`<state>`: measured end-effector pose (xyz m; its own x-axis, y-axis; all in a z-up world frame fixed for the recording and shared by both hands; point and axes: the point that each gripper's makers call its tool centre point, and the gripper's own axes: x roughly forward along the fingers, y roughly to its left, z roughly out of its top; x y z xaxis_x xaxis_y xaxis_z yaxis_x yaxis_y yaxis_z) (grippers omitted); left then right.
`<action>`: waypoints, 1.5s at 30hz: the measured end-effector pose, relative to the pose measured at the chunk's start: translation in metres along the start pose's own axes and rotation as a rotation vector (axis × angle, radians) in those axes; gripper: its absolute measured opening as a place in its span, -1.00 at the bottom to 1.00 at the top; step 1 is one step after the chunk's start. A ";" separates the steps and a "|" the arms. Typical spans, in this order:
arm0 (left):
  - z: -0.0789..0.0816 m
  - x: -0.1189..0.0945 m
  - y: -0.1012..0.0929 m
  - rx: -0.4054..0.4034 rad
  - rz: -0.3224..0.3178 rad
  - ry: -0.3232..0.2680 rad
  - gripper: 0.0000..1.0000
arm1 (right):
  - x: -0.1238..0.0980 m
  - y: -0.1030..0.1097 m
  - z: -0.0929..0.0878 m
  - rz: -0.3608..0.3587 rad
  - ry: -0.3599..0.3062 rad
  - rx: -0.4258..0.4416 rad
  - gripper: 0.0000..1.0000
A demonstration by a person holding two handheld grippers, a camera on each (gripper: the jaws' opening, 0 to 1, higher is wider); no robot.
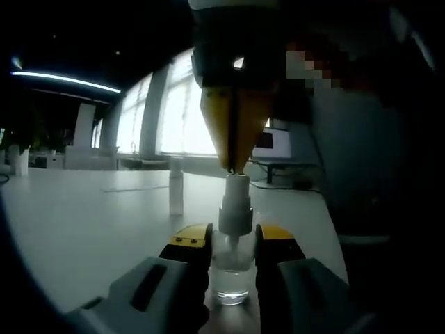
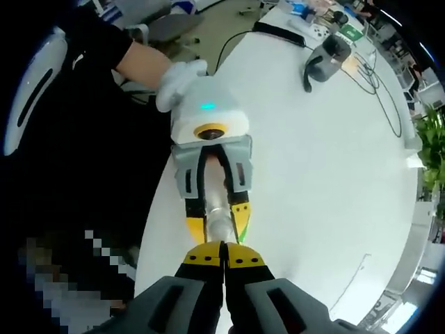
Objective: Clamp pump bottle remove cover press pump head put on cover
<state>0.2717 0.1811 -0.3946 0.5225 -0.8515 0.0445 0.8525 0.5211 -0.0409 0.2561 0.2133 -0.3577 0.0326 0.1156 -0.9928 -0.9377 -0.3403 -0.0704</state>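
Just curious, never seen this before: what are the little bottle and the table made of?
The pump bottle looks like clear plastic or glass, see-through at its base; I can't tell which. Its pump head seems matte white plastic. The table looks like smooth white laminate with a faint sheen, though that is a guess.

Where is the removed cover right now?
In the left gripper view, the cover stands upright on the white table, left of and beyond the clamped pump bottle.
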 end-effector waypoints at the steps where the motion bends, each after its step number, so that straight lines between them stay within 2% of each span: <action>1: 0.000 0.000 0.000 0.000 0.000 0.000 -0.69 | 0.000 0.001 0.000 0.000 -0.005 -0.001 -1.00; 5: -0.001 0.000 0.001 -0.005 -0.001 0.001 -0.69 | 0.001 0.002 0.001 0.005 -0.009 -0.058 -1.00; 7: -0.001 0.000 0.000 -0.007 -0.003 0.001 -0.69 | 0.001 0.003 0.002 0.002 0.005 -0.142 -1.00; 10: -0.001 0.001 0.000 -0.006 -0.003 0.001 -0.69 | 0.002 0.005 0.002 -0.009 0.022 -0.138 -1.00; 12: -0.002 0.001 0.000 -0.007 -0.005 0.001 -0.69 | 0.001 0.004 0.002 -0.020 0.043 -0.206 -1.00; 14: -0.002 0.001 0.001 -0.007 -0.005 0.001 -0.69 | 0.002 0.005 0.003 -0.019 0.053 -0.218 -1.00; 19: -0.002 0.001 0.000 -0.006 -0.007 0.001 -0.69 | 0.002 0.005 0.002 -0.003 0.078 -0.208 -1.00; 24: -0.002 0.001 -0.001 -0.004 -0.005 0.001 -0.69 | 0.002 0.004 0.001 0.010 0.063 -0.180 -1.00; 45: -0.001 0.001 -0.001 0.002 -0.004 0.003 -0.69 | 0.001 0.007 0.002 -0.013 0.061 -0.183 -1.00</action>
<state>0.2713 0.1795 -0.3959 0.5188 -0.8539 0.0416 0.8548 0.5175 -0.0385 0.2492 0.2125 -0.3586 0.0701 0.0661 -0.9953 -0.8585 -0.5041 -0.0939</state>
